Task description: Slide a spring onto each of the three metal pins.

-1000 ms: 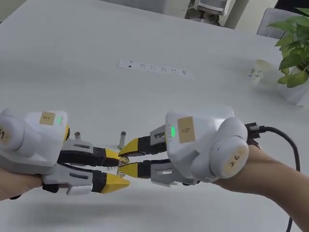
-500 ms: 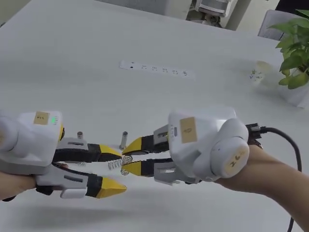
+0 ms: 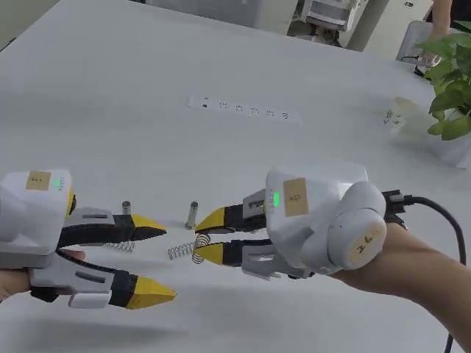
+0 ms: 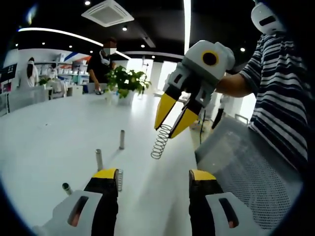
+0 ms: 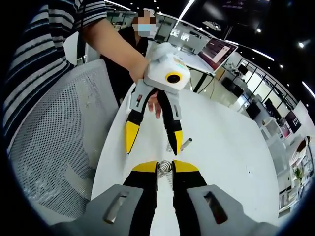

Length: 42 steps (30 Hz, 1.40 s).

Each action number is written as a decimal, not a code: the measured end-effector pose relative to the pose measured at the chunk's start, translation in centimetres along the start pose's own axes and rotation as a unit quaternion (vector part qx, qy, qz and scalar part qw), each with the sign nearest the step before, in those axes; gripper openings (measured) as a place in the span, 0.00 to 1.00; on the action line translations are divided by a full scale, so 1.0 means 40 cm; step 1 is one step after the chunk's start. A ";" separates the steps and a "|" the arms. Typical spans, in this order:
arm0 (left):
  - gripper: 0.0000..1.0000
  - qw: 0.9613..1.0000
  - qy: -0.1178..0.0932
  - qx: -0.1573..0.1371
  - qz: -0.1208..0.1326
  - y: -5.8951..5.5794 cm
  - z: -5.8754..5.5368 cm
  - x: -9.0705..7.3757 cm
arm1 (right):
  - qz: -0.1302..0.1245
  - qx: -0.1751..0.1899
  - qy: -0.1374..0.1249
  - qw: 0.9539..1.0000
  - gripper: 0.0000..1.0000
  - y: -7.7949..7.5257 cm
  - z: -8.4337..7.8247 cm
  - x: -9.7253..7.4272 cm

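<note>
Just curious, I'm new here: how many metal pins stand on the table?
3 short grey metal pins: far pin, middle pin, near pin beside the left gripper.

Open-plan office or showroom is indicated; a power strip (image 3: 243,110) is laid on a long white table (image 3: 110,81), and a potted plant (image 3: 450,88) is set at its far corner. A grey mesh office chair (image 5: 54,132) is drawn up beside it; a cassette air-conditioning unit (image 4: 107,12), recessed spotlights and a linear light strip (image 4: 187,22) are mounted in a dark ceiling; a large screen (image 5: 216,51) and further desks are seen beyond.
</note>
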<state>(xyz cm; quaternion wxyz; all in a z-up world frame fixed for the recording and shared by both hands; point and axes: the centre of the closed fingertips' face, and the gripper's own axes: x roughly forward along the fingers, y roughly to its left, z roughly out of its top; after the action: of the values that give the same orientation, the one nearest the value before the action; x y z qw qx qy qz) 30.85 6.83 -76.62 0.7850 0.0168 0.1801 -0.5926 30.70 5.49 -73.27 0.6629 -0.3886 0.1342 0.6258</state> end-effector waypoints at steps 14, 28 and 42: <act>0.85 0.998 -0.020 -0.009 0.057 0.036 0.002 -0.073 | -0.009 0.004 0.007 1.000 0.08 -0.009 -0.022 -0.007; 0.98 0.994 -0.023 -0.024 0.106 0.091 -0.029 -0.125 | -0.016 0.010 0.012 1.000 0.08 -0.016 -0.036 -0.010; 0.98 0.989 -0.023 -0.027 0.143 0.128 -0.047 -0.149 | -0.025 0.028 0.021 0.999 0.08 -0.027 -0.074 -0.020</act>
<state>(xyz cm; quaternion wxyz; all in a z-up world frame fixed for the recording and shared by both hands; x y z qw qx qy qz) 33.75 14.33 -77.54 0.8657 0.0078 0.1738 -0.4694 32.48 3.00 -74.34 0.6856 -0.3864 0.1563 0.5968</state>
